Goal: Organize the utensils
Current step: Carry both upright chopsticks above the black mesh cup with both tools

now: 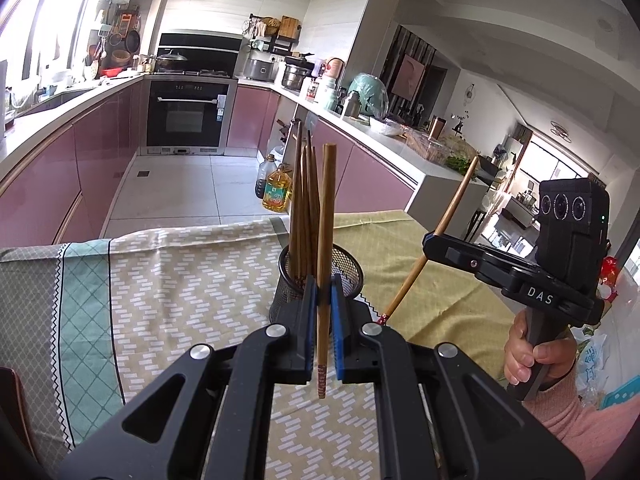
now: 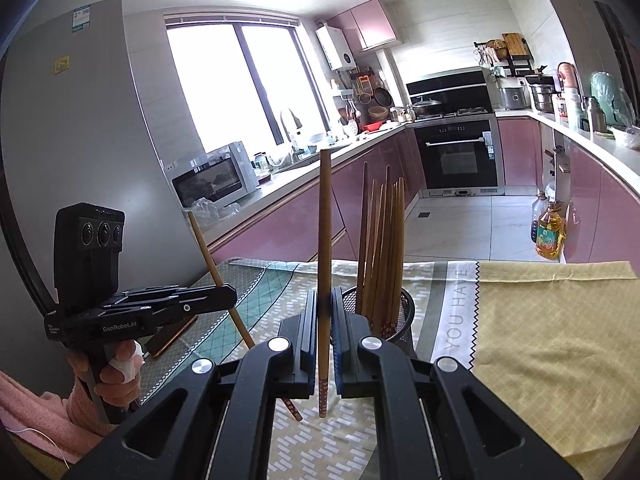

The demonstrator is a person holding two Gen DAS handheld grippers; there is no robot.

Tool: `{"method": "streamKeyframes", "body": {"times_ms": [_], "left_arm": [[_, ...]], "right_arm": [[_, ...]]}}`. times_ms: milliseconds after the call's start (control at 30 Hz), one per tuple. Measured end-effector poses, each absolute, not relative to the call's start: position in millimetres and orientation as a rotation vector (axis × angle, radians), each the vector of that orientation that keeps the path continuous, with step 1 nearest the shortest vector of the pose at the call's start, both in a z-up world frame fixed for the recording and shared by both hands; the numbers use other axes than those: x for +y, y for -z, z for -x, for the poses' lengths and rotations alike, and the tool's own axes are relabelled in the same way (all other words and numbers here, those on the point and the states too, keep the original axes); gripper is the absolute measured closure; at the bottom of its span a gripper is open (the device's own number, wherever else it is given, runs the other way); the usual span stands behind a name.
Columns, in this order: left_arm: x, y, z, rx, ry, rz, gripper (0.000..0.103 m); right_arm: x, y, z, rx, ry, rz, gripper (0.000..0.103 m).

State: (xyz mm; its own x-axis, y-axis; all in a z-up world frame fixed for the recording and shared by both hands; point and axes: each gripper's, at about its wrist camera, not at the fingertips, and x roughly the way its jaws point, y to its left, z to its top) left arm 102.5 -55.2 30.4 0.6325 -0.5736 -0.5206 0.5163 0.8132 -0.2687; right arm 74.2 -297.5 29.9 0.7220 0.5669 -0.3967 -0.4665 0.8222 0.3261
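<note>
Left hand-held gripper (image 1: 323, 312) is clenched on one upright wooden chopstick (image 1: 326, 240) just in front of the mesh holder (image 1: 348, 268). Right hand-held gripper (image 2: 325, 320) likewise grips its chopstick (image 2: 325, 240). Judged light, stiff and smooth; grip low, above the patterned tip. Readable: "DAS", "GenRobot.AI", and "YOU HAVE" on the cloth (image 2: 460, 312).

The left wrist camera is looking forward along its own fingers, close above the mesh holder (image 1: 318, 280), facing the oven (image 1: 185, 114) beyond it. The right wrist camera is sitting equally near the mesh holder (image 2: 382, 316), facing the same oven (image 2: 458, 156) and the window (image 2: 240, 84) left of it. Both views are sharing the holder, the tablecloth (image 1: 180, 280) (image 2: 540, 320) beneath it, and each other's rig.
</note>
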Motion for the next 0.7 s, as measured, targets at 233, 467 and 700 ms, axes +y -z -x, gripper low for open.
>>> {"method": "streamKeyframes", "body": {"times_ms": [233,467,700], "left_arm": [[-51,-44,-103,0.595,0.632,0.105,0.095],[-50,-58,-104,0.562,0.638,0.106,0.095],[-49,-70,-108,0.534,0.639,0.115,0.095]], "right_arm": [[-298,-41,-76,0.485,-0.571,-0.191,0.097],[-298,-49,-79,0.461,-0.569,-0.178,0.097],[-300,-58,-82,0.444,-0.572,-0.170,0.097]]}}
